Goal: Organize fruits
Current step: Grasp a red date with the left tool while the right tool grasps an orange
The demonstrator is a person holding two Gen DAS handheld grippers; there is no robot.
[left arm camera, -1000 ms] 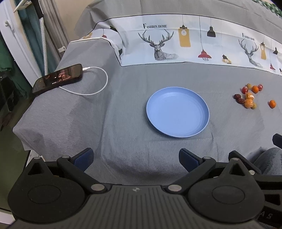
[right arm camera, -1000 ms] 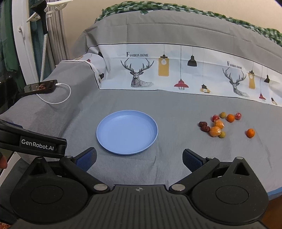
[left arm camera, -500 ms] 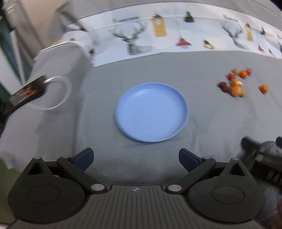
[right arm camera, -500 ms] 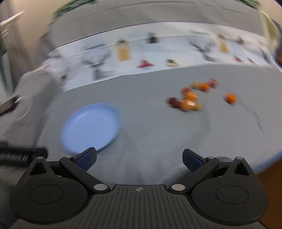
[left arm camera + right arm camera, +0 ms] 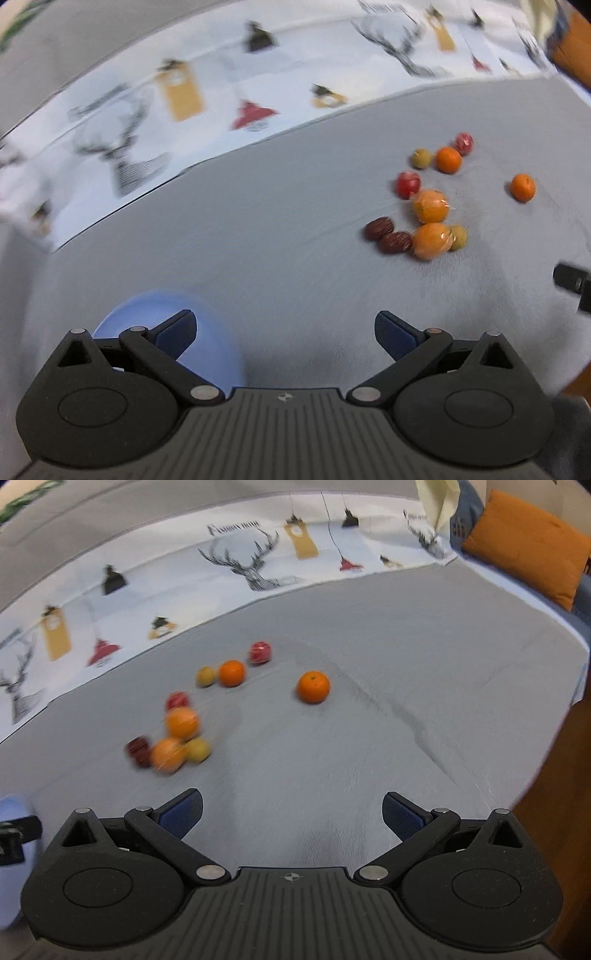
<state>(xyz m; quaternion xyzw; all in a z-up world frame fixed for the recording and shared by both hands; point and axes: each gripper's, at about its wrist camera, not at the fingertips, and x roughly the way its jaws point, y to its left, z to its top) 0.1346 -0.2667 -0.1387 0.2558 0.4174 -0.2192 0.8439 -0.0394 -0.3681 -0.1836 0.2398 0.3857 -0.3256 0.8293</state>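
While both views are motion-blurred, the left gripper [image 5: 284,328] hangs low over the grey bedspread [image 5: 295,229], jaws spread wide and empty, its left finger over the rim of the blue plate [image 5: 218,347]. The right gripper [image 5: 291,810] is likewise wide open, holding nothing, levelled at the fruit cluster [image 5: 177,734] mid-spread. A lone orange [image 5: 313,686] sits apart, nearer the spread's right edge; an orange cushion [image 5: 524,542] lies at the far right corner.

We see soft, even indoor light with no glare. Motion blur smears both views, heaviest on the fruit cluster [image 5: 173,738] and the printed cloth band [image 5: 177,92] behind it. Fisheye distortion bends that band's edge.
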